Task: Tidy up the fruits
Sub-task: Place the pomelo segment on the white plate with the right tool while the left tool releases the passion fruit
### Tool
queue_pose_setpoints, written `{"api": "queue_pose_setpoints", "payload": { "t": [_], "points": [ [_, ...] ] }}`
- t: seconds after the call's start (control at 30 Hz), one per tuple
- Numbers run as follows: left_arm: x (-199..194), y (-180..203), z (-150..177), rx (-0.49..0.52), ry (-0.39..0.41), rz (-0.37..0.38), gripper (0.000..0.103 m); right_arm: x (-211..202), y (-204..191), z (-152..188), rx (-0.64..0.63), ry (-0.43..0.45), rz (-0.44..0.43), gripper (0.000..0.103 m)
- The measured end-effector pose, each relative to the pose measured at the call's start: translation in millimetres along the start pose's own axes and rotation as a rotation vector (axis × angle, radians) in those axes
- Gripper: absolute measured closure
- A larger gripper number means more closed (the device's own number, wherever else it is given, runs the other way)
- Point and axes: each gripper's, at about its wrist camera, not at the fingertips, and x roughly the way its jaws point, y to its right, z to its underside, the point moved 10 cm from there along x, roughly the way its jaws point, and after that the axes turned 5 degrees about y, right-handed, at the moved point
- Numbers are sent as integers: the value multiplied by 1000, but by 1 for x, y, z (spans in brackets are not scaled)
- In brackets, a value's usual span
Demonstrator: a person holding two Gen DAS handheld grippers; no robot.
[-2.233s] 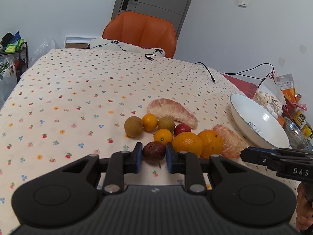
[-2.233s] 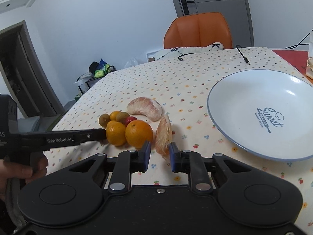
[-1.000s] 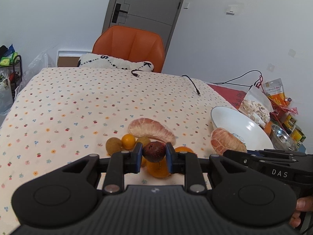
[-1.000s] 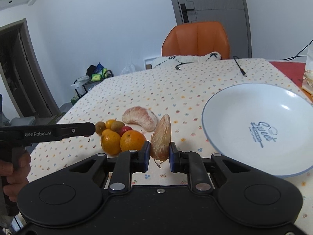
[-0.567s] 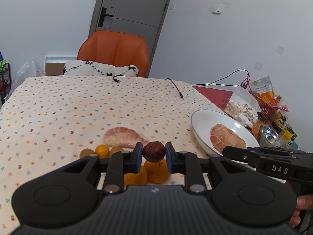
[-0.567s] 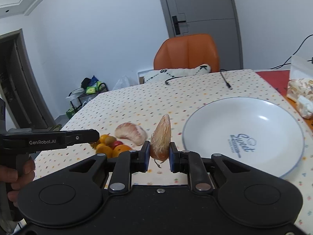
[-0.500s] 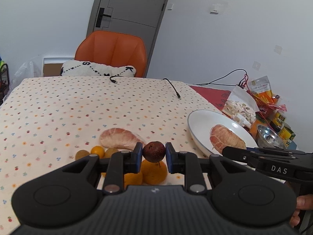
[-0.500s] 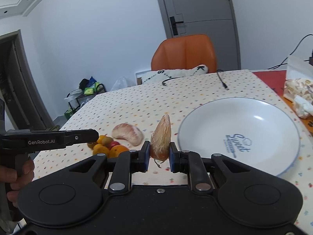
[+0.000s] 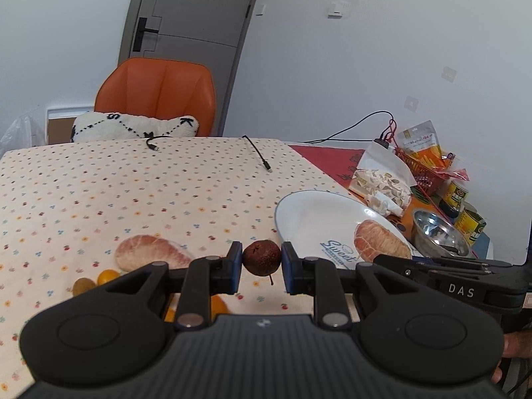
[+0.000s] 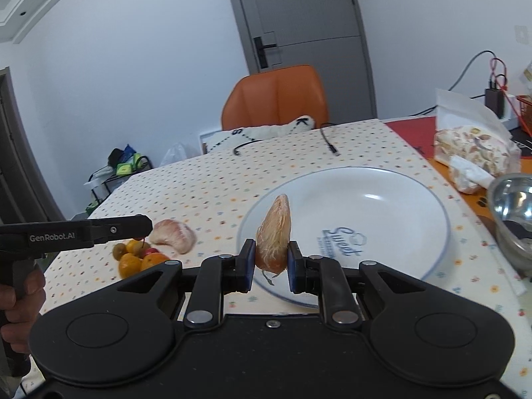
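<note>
We find both views evenly and brightly lit by soft indoor light, with glare spots on the white plate, faint shadows, sharp focus, and heavy fisheye bending with dark corners.

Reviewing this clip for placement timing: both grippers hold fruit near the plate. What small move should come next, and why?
Probably lower the right gripper a little toward the white plate and then release. Its jaws are shut on the pomelo segment, which hangs above the plate's near rim, and the plate holds nothing. The left gripper, shut on the dark brown fruit, is short of the plate.
</note>
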Motion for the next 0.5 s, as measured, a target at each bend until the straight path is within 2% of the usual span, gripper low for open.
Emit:
{"api": "queue_pose_setpoints", "payload": {
  "t": [0.5],
  "points": [
    [31, 35, 0, 29, -25, 57, 80, -3, 46, 6, 33, 0, 96, 85]
  ]
}}
